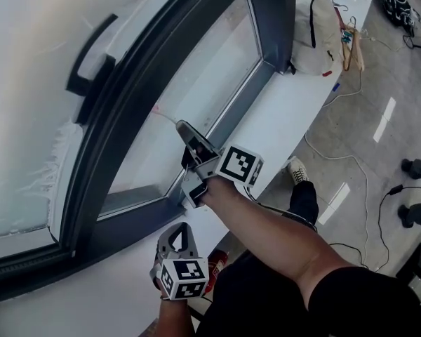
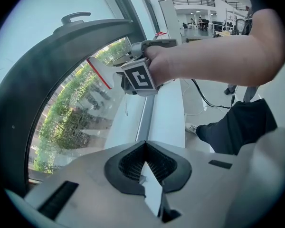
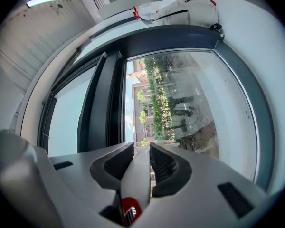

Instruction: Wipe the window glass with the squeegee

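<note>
The right tongs (image 1: 189,136) were shut tight on the handle of the squeegee (image 1: 166,116). That way its blade could press flat on the window glass (image 1: 203,76), near the glass's bottom corner. The left tongs (image 1: 177,239) were closed with nothing in them. They hung below the glass, by the white sill (image 1: 281,118), probably just to keep out of the way.

The right gripper view showed the white handle with its red end squeezed between the jaws, but not the blade. The left gripper view showed the blade, white with a red edge, lying against the glass. Only the head view showed where the left tongs were.
</note>
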Motion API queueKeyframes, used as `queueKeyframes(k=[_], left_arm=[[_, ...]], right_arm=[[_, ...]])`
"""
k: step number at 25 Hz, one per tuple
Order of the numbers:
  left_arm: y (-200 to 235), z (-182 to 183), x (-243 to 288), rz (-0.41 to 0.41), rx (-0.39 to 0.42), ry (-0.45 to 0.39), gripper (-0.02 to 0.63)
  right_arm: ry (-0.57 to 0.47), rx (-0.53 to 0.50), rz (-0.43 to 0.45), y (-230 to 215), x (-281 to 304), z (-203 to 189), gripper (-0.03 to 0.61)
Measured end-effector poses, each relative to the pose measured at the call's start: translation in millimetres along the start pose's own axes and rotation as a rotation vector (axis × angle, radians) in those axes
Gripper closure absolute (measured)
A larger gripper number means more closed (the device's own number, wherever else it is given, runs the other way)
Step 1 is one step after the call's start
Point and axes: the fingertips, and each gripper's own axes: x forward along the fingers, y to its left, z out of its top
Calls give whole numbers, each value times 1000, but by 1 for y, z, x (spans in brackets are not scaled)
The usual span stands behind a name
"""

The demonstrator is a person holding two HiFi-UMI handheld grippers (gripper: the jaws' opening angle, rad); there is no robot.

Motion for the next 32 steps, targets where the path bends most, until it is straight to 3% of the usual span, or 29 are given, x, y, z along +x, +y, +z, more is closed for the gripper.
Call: queueKeyframes(k=[9, 15, 21, 27, 32], left_arm=[[0, -9, 1, -7, -4, 16, 614], [1, 16, 11, -11, -21, -27, 614], [1, 63, 24, -11, -25, -91, 614], [-26, 91, 46, -113, -1, -53, 614], [-41, 116, 56, -145, 9, -35, 614]], right_arm=[[55, 0, -31, -16, -2, -30, 486], [53, -4, -4, -14, -12, -5, 486], [-66, -55, 28, -14, -34, 83, 486], [-237, -152, -36, -23, -57, 206, 486], [-340, -169, -30, -24, -51, 289, 486]])
